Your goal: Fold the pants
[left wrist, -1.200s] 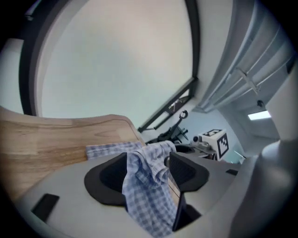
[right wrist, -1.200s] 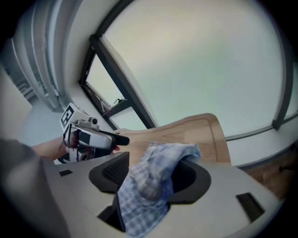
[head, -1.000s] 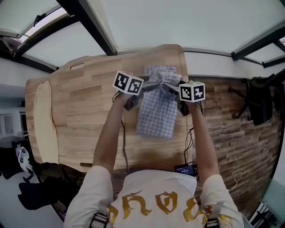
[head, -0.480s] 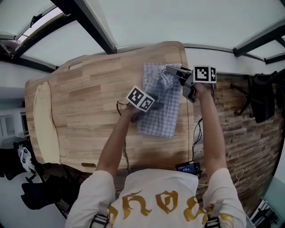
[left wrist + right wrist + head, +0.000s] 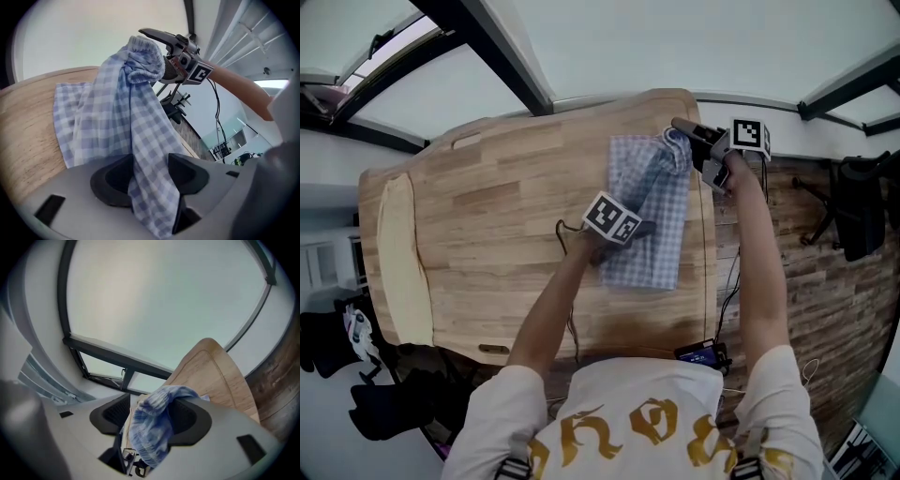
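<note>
Blue-and-white checked pants [image 5: 667,255] lie along the right part of the wooden table [image 5: 487,206]. My right gripper [image 5: 682,136] is at the table's far right corner, shut on the bunched waistband [image 5: 150,427], which it holds up off the board; its jaws have just been closing further on that cloth. From there the fabric [image 5: 117,108] runs down in a raised fold to my left gripper [image 5: 149,174], which is shut on the pants near their middle [image 5: 645,225]. In the left gripper view, the right gripper [image 5: 151,50] shows above the cloth.
A pale cream strip [image 5: 394,262] lies along the table's left end. A dark cable [image 5: 567,234] trails across the board by my left arm. A small device [image 5: 698,354] sits at the near right corner. A black chair [image 5: 853,206] stands on the wood-pattern floor to the right.
My left gripper came down from the waistband to the middle of the pants. My right gripper rolled and moved toward the far right corner, lifting the waistband into a raised fold.
</note>
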A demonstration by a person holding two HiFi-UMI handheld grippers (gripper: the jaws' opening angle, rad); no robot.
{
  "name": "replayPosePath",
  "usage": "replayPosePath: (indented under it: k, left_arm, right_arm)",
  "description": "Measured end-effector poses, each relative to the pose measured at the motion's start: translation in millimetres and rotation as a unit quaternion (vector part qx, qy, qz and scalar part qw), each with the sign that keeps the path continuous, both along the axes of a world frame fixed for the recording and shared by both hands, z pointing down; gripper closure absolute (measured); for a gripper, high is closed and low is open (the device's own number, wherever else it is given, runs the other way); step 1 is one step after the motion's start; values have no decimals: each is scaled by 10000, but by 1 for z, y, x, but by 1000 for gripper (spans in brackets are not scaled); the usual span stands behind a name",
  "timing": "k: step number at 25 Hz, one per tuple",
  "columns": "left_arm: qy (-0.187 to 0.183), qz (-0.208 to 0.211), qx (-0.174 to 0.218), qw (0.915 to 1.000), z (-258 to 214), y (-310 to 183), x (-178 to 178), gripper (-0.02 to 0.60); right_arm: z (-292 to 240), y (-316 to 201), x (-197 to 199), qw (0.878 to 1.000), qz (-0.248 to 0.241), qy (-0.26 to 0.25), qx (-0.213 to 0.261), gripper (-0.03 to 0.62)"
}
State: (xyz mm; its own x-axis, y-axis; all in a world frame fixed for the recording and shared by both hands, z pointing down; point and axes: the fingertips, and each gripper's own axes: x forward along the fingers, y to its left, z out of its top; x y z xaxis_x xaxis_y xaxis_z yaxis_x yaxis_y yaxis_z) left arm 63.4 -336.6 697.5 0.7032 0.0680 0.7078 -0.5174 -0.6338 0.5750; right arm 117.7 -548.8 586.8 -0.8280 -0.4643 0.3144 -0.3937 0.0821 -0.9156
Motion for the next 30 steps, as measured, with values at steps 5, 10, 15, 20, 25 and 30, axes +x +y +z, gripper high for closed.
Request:
replayPosePath:
  k: [5,10,15,20,25,30]
  left_arm:
    - [164,-51,-278,9995,-2,-1,1,322]
    - [497,-640,475,9956,-46,-39,0,342]
    - [28,48,1543,9880,-58,-63,42,330]
    - [-137,-281,1576,9870,-40,-80,80,318]
    - [175,-1036,895,9904,-41,-102,82,522]
    - [244,-1005,609,9928,-52,-116,65,526]
  right_arm:
    - [46,31,20,9648,-1343,2258,112,349]
    - [12,41,14,9820,-945,1563,491,313]
    - [6,43,10,9979,-244,550,232,352]
    - [1,41,4,9992,-102,322,230,355]
    - [12,56,13,9960,-356,747,343,359]
    - [11,56,32,9958,-130,814,391,366]
